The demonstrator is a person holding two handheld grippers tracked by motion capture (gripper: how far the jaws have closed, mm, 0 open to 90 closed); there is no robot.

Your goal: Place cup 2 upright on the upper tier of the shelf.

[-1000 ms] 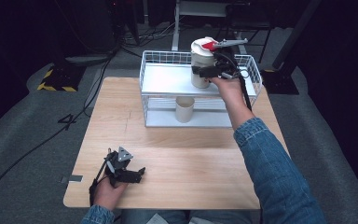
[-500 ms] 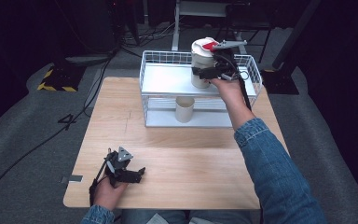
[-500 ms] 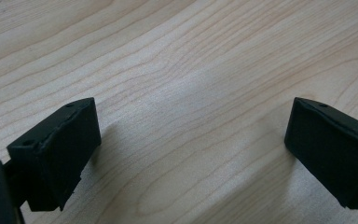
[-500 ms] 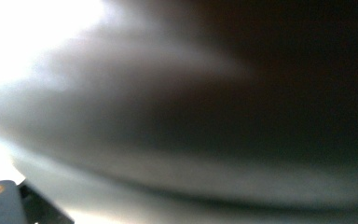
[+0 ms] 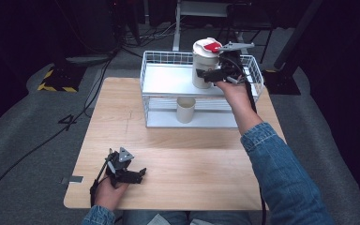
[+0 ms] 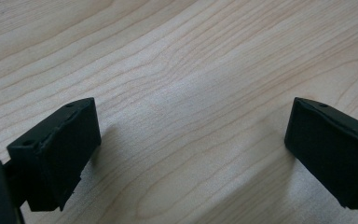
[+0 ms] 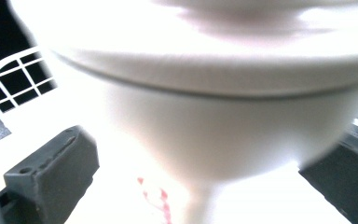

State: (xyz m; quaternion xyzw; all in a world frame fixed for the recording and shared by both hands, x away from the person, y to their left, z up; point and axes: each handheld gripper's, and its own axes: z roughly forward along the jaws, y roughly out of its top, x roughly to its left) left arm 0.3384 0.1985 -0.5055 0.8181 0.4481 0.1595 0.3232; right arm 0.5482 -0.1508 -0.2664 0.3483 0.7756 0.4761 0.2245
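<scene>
High view: right tongs (image 5: 205, 75) have just been spreading around the white container (image 5: 205, 63) on the rack's (image 5: 168, 79) top shelf (released, seemingly); next, withdraw cleanly. Left tongs (image 5: 141, 173) rest spread on the bench (image 5: 192, 154).

This looks like a lab or recording studio: a lone wooden table (image 5: 178, 154) standing on grey carpet (image 5: 23, 140), black cables (image 5: 37, 145) trailing across the floor, yellow-and-black hazard tape (image 5: 55, 87) on a stand base, and dark equipment stands (image 5: 304, 33) behind.
</scene>
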